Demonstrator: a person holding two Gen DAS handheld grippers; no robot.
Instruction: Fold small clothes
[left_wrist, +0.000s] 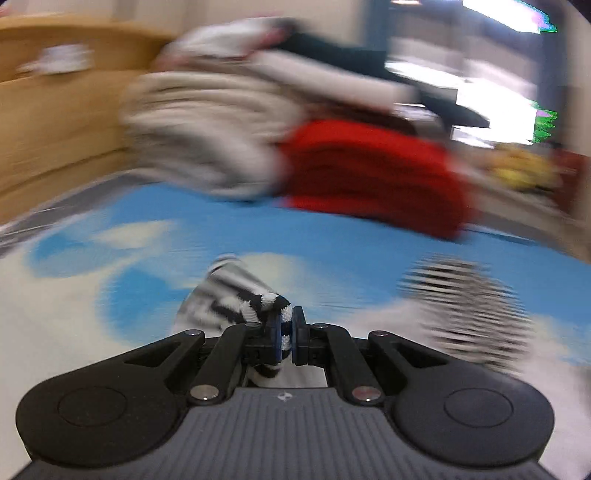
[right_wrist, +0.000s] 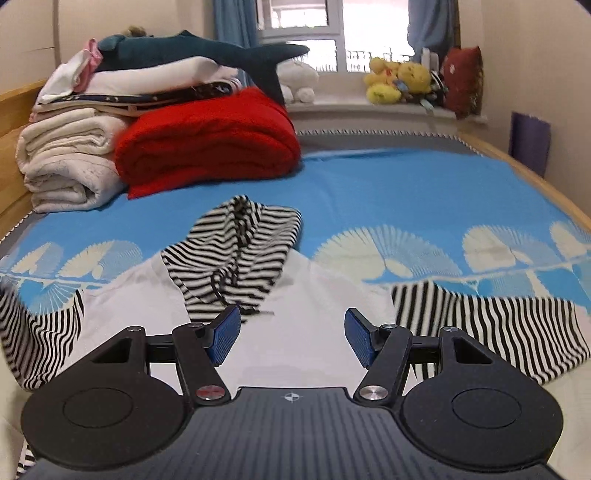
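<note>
A small white hooded top (right_wrist: 295, 332) with black-and-white striped sleeves and hood lies spread on the blue patterned bedspread (right_wrist: 388, 192). Its striped hood (right_wrist: 236, 254) is flopped over the white body, and the right striped sleeve (right_wrist: 491, 328) stretches out to the side. In the blurred left wrist view my left gripper (left_wrist: 287, 334) is shut on a striped fold of the top (left_wrist: 236, 299), lifted off the bed. The hood (left_wrist: 469, 306) shows as a blur to its right. My right gripper (right_wrist: 291, 338) hovers open over the white body, with nothing between its blue pads (right_wrist: 221, 339).
Folded cream blankets (right_wrist: 70, 162), a red blanket (right_wrist: 210, 144) and a dark plush shark (right_wrist: 199, 50) are stacked at the back left of the bed. Soft toys (right_wrist: 399, 81) sit on the windowsill. A wooden bed frame (right_wrist: 11, 122) runs along the left.
</note>
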